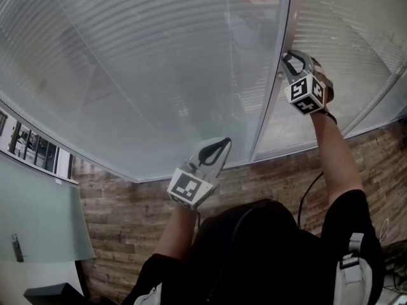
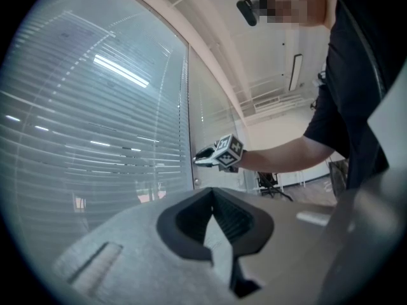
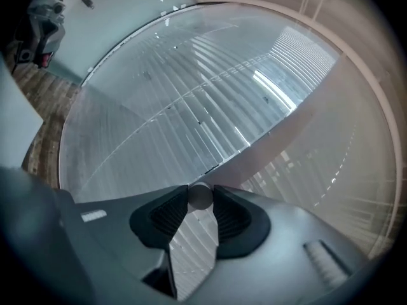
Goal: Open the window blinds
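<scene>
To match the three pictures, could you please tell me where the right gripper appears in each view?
Head view: right gripper at upper right, its tip at the post between the two blinds.
Left gripper view: small, at centre, tip at the same post.
Right gripper view: its own fingers at bottom centre, shut on a knob.
Shared landmark: the post.

Most likely an office — tall glazed partitions [image 1: 267, 100] filled with pale horizontal slatted blinds [image 1: 159, 75], over grey-brown wood-plank flooring [image 1: 127, 215]. Black desk chair [image 2: 268, 182] farther off.
</scene>
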`<move>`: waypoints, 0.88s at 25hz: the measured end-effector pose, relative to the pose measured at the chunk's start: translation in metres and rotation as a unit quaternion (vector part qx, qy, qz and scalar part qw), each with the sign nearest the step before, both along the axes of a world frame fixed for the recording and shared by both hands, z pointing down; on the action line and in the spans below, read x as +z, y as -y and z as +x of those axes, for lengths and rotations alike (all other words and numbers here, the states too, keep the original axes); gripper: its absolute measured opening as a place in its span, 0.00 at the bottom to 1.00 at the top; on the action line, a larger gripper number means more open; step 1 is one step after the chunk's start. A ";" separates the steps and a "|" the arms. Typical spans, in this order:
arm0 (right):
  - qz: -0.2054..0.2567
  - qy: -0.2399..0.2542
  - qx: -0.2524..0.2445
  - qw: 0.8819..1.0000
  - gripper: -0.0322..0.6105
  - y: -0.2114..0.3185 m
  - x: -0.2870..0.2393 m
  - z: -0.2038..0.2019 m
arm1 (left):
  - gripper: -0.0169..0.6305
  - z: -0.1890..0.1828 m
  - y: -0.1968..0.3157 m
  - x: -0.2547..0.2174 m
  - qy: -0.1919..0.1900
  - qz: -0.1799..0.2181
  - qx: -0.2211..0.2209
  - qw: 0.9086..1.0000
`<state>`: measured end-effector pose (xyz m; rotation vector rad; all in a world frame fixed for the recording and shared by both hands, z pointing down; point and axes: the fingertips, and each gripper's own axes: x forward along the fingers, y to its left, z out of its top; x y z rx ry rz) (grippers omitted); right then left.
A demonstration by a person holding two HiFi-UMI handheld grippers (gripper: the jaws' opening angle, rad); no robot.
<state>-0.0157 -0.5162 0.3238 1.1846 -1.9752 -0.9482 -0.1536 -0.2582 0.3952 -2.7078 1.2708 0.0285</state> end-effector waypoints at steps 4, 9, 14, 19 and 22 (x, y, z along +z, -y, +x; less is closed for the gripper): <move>-0.020 0.047 0.002 0.999 0.25 0.002 0.000 0.002 | 0.03 -0.001 -0.001 0.003 -0.008 -0.011 -0.003 1.000; -0.045 0.112 0.003 0.993 0.25 0.004 -0.003 0.005 | 0.03 -0.003 0.000 0.003 -0.007 -0.010 -0.004 1.000; -0.098 0.234 0.004 0.967 0.25 0.006 0.003 0.007 | 0.03 -0.003 -0.004 0.002 -0.011 -0.010 -0.002 1.000; -0.128 0.327 0.009 0.936 0.25 0.012 0.001 0.012 | 0.03 -0.002 -0.001 0.000 -0.011 -0.008 0.000 1.000; -0.140 0.360 0.010 0.922 0.25 0.014 0.003 0.013 | 0.03 -0.001 -0.003 -0.002 -0.011 -0.014 -0.001 1.000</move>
